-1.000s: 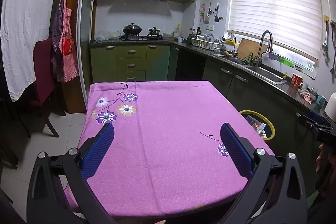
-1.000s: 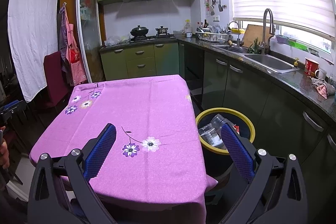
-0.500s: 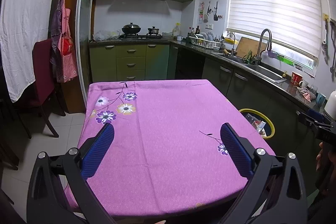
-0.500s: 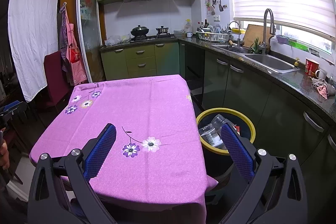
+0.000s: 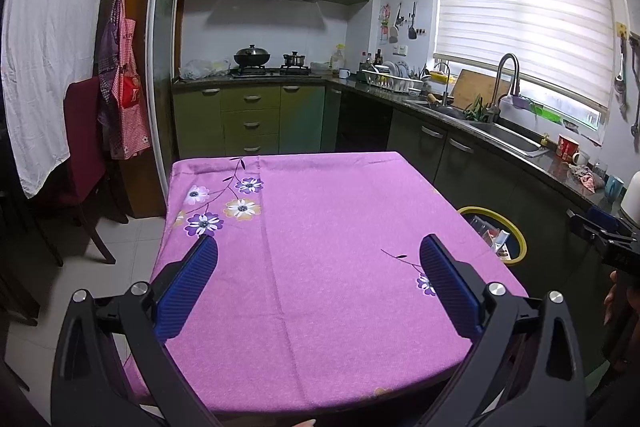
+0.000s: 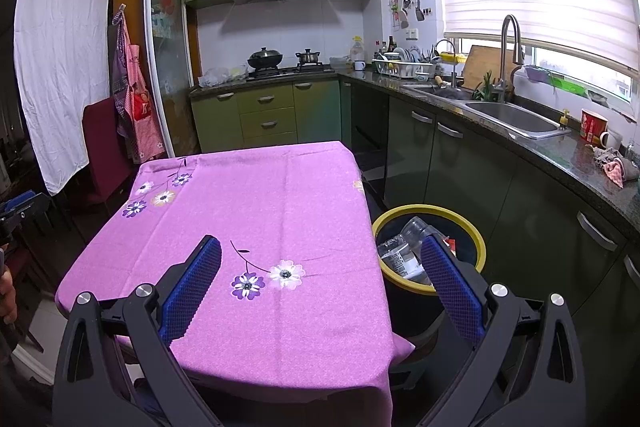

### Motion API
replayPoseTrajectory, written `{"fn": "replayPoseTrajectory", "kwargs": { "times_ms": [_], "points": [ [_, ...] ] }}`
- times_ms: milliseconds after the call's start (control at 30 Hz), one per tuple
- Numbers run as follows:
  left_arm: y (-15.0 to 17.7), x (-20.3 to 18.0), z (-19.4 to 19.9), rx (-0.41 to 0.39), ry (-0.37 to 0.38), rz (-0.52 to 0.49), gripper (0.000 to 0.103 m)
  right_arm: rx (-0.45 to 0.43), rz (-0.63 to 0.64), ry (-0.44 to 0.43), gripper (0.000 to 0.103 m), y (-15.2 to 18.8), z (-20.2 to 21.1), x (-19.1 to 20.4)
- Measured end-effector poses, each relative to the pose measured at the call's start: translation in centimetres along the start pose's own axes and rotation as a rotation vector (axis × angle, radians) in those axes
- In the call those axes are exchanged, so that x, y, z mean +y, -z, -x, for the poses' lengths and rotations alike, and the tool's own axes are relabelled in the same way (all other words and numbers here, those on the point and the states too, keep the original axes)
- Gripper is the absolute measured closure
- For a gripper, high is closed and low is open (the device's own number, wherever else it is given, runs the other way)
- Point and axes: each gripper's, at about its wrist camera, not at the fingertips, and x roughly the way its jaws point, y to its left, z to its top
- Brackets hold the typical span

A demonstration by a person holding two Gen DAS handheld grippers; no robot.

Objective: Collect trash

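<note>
A dark trash bin with a yellow rim (image 6: 472, 227) (image 5: 516, 231) stands on the floor right of the table; inside lie clear plastic bottles (image 6: 400, 247) and other wrappers. The table wears a purple flowered tablecloth (image 5: 320, 247) (image 6: 260, 207) with no loose trash showing on it. My left gripper (image 5: 318, 247) hovers open over the table's near half, nothing between its blue pads. My right gripper (image 6: 320, 251) is open too, above the table's near right corner, its right finger (image 6: 448, 279) in front of the bin. The right gripper (image 5: 604, 239) also shows at the left view's far right.
Green kitchen cabinets and a dark counter with sink (image 6: 516, 117) run along the right wall, close behind the bin. A stove with pots (image 5: 264, 61) is at the back. A dark red chair (image 5: 86, 147) and hanging apron (image 5: 124, 99) stand left of the table.
</note>
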Motion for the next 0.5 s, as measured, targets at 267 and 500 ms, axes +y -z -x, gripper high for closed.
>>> {"fn": "replayPoseTrajectory", "kwargs": {
  "times_ms": [267, 500],
  "points": [
    [-0.12, 0.00, -0.05, 0.004, 0.000, 0.003, 0.007, 0.004, 0.001, 0.001, 0.005, 0.16, -0.16, -0.06],
    [-0.23, -0.11, -0.15, 0.010, -0.004, 0.000, 0.007, 0.010, 0.002, 0.001, 0.005, 0.24, -0.30, -0.05]
  ]
}}
